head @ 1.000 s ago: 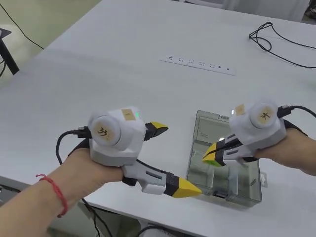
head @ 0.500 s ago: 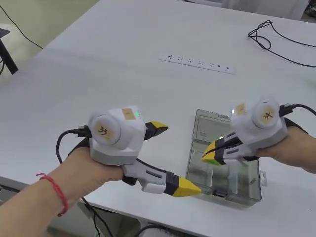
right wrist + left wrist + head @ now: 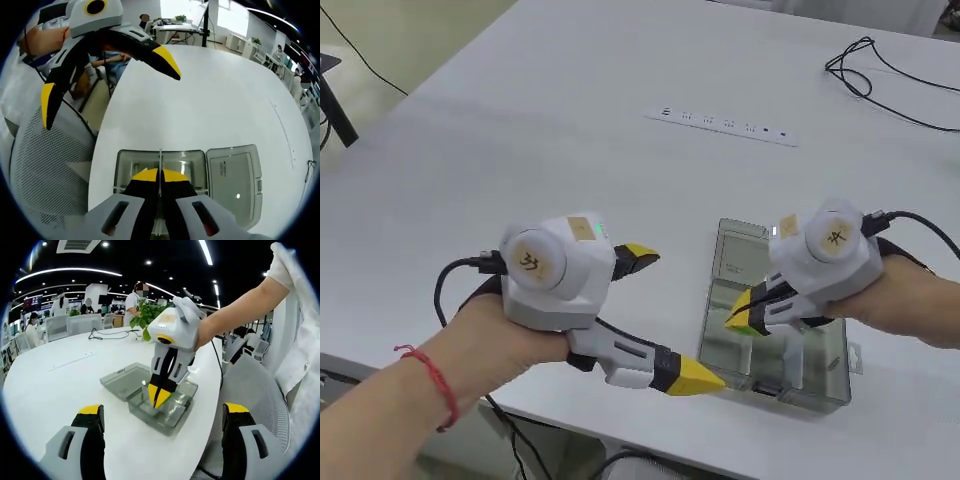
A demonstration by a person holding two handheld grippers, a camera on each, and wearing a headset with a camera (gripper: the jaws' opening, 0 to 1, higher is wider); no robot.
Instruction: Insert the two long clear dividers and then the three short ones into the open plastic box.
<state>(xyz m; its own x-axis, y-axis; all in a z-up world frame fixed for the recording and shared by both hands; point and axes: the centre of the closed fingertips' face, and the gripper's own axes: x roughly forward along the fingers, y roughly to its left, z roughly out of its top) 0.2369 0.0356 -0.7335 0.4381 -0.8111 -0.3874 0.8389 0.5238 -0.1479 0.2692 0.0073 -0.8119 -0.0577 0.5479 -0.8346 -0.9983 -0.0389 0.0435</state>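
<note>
- The white surface (image 3: 520, 150) runs under both tongs and far beyond them (matte, almost pale grey in this light).
- A white power strip (image 3: 725, 128) lies flat well beyond both tongs. A looped black cable (image 3: 865, 75) lies farther off again, out past the right pair.
- The open plastic box (image 3: 825, 400) sits close to the surface's near edge, directly beneath the right tongs and just beside the lower tip of the left pair.
  - It is clear with a faint grey-green tint, rectangular and shallow.
  - Its lid (image 3: 745, 250) lies folded back flat on the surface on the far side, joined along one long edge (a small label shows on it).
  - Clear walls inside catch the light, but I cannot tell how many dividers stand in it.
- The left tongs (image 3: 675, 318) have a white body and black jaws with yellow tips. The jaws are spread wide with nothing between them, and they point toward the box from its left.
- The right tongs (image 3: 738, 318) point down into the box, jaws pressed together on a clear divider (image 3: 160, 159).
- That divider shows edge-on in the right gripper view as a thin pale line. It rises upright from between the yellow tips, across the box's inside (whether it is a long or a short one I cannot tell).
</note>
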